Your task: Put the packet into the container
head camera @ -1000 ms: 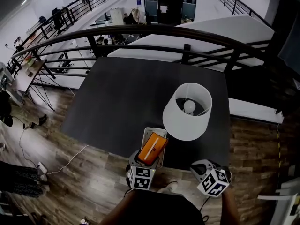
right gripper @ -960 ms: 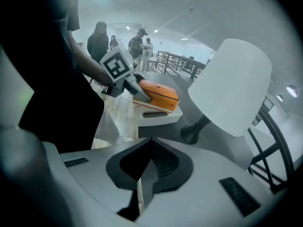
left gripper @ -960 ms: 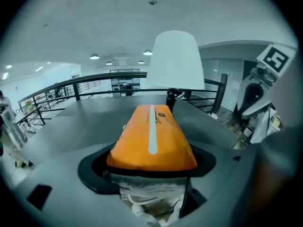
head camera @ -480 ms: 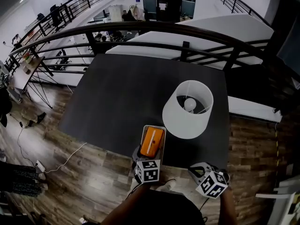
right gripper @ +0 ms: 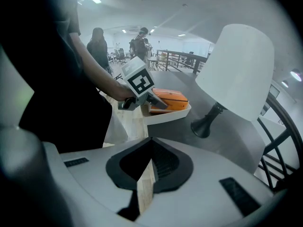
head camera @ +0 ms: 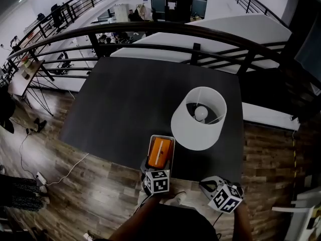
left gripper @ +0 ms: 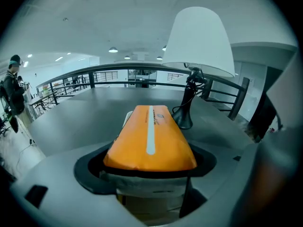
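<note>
An orange packet (head camera: pixel 160 152) lies lengthwise in a white container (head camera: pixel 171 160) at the near edge of the dark table (head camera: pixel 125 99). My left gripper (head camera: pixel 158 166) is at the container's near end, shut on the packet's near end. In the left gripper view the packet (left gripper: pixel 150 138) spans the gap between the jaws, with the container's rim (left gripper: pixel 127 119) showing beneath it. My right gripper (head camera: pixel 206 186) hangs off the table's near edge to the right, shut on nothing. The right gripper view shows its jaws meeting, and further off the packet (right gripper: pixel 171 98) in the container (right gripper: pixel 175 114).
A table lamp with a white shade (head camera: pixel 198 117) and a black base (left gripper: pixel 183 119) stands just right of the container. A dark railing (head camera: pixel 150 31) runs behind the table. Wooden floor (head camera: pixel 90 185) lies below the near edge. People (left gripper: pixel 14 86) stand far off.
My left gripper has sunk and rolled, taking the packet from a tilt above the container down into it, where it lies flatter. The right gripper has stayed put.
</note>
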Demonstrator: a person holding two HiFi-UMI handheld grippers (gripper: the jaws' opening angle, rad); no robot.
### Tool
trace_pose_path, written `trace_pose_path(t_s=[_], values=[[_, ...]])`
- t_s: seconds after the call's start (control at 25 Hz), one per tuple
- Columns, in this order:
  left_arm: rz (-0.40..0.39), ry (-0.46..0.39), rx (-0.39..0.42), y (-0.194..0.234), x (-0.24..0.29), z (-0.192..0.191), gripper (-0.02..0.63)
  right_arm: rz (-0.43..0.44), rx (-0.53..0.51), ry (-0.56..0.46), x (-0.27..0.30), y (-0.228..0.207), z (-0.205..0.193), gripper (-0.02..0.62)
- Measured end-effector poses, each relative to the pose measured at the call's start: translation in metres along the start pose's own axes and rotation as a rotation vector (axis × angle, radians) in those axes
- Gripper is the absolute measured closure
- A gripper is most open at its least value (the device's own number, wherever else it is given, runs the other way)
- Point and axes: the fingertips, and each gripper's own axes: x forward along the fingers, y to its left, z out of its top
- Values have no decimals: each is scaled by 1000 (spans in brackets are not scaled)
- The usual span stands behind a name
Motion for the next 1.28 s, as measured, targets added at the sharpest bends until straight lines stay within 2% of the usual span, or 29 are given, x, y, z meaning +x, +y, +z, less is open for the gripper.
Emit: trace_pose_path(t_s=[0.12, 0.32, 0.48, 0.64, 0.8, 0.88, 0.96, 1.08, 1.28], values=[[-5, 6, -13, 2, 3, 1, 207, 17, 10, -10, 2, 1, 2, 592], [-63, -36, -7, -10, 2, 6, 66, 45, 18, -15, 4, 2, 1, 592], [-87, -42, -10, -13, -2, 6, 60, 48, 16, -27, 6, 0, 5, 591], [-170, -43, -43, -15, -8, 7, 61, 35, 18, -45, 8, -3, 11, 592], [-204, -87, -68, -6, -28, 23, 70, 23, 27, -85, 10, -7, 22, 592], [-206, -119, -56, 1, -40, 29, 156, 24, 26, -107, 12, -8, 30, 592], [-244, -163, -58, 3, -55, 37, 257, 21, 23, -116, 14, -8, 37, 592], [-339, -248, -68, 2, -73, 50, 327, 13, 18, -147, 18, -7, 48, 592], [-472, -379, -1, -5, -102, 70, 455, -60, 43, -233, 18, -17, 77, 592]])
